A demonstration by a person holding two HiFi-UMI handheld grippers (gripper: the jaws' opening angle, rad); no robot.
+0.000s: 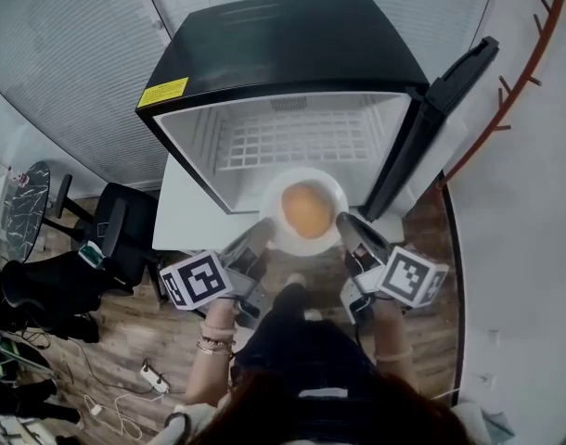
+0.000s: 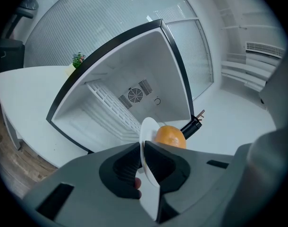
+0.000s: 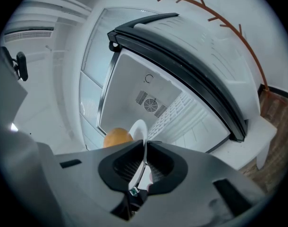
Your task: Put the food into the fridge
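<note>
Plate (image 1: 275, 193) of food (image 1: 306, 209) held at the open fridge (image 1: 292, 44).
Your left gripper (image 2: 142, 148) and right gripper (image 3: 145, 145) had their fingers clamped on opposite edges of its rim, just outside the opening. Any tilt could have rolled the loose round food off, and the open door (image 1: 436, 119) stood close on your right.

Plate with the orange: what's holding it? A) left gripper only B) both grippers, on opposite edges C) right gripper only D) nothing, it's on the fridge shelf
B: the left gripper and right gripper each have tongs shut on the rim of the plate, with the orange on it.
</note>
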